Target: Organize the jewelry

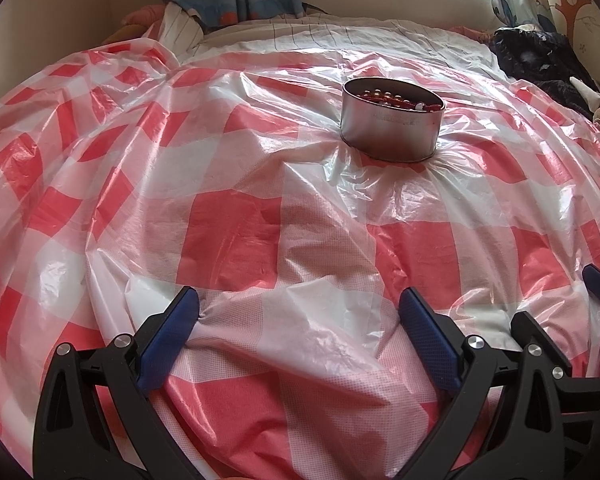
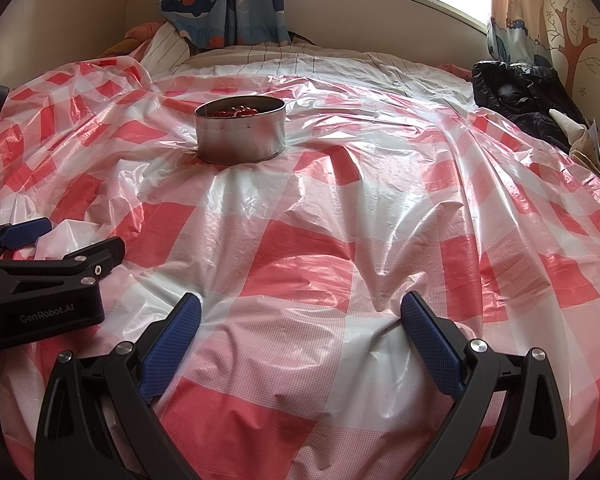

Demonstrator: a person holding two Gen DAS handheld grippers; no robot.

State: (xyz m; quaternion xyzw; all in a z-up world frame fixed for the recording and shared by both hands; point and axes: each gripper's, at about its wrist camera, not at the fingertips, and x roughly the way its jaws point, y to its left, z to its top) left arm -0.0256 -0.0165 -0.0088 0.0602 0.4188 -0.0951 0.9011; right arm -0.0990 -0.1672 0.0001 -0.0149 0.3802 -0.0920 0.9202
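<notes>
Red beads (image 1: 384, 98) lie inside the round metal tin (image 1: 392, 126), which sits upright on the red-checked plastic sheet (image 1: 236, 224) covering the bed. Wrinkled sheet surrounds the tin on all sides. Well short of the tin, the left tool (image 1: 300, 312) and right tool (image 2: 300, 316) rest spread wide, gripping nothing.

You had the plastic sheet (image 1: 236, 216) spread over the bed | tin (image 1: 392, 124) on the sheet, ahead of both hand-held grippers | beads (image 1: 384, 100) in the tin | curtain (image 2: 224, 0) behind the bed | bag (image 2: 516, 88) far right.
</notes>
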